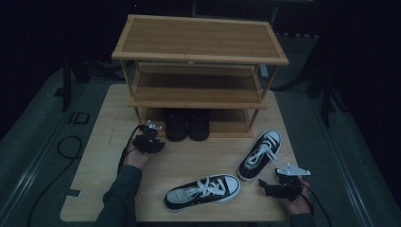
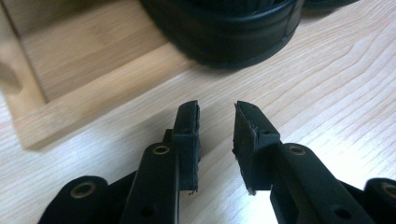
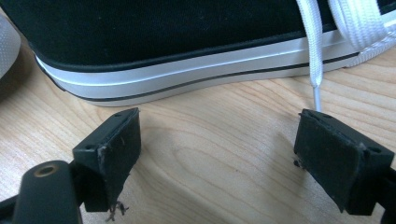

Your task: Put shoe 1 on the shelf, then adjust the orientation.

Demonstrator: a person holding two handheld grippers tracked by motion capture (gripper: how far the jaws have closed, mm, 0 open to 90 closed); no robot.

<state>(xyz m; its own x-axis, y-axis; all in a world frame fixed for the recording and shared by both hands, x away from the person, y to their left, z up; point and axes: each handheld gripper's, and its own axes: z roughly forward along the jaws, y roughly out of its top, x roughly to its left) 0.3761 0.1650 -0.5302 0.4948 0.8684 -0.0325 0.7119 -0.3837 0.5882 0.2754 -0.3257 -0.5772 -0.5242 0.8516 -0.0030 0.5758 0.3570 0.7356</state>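
Note:
Two black sneakers with white soles and laces lie on the wooden table [image 1: 104, 156]: one [image 1: 202, 191] near the front edge, the other [image 1: 260, 154] to its right, toe pointing away. My right gripper [image 1: 270, 187] sits low by the heel of the right sneaker [image 3: 163, 37]. It is open wide [image 3: 219, 149], with bare table between the pads and a white lace tip [image 3: 315, 88] hanging near its right pad. My left gripper [image 1: 152, 140] rests in front of the rack's bottom shelf. It is open by a narrow gap [image 2: 215, 108] and holds nothing.
A three-shelf bamboo shoe rack [image 1: 198, 40] stands at the back of the table. A pair of black shoes [image 1: 187, 124] sits on its bottom shelf [image 2: 93, 93], and one shoe's rounded end [image 2: 233, 32] overhangs the shelf just ahead of my left gripper. Dark floor surrounds the table.

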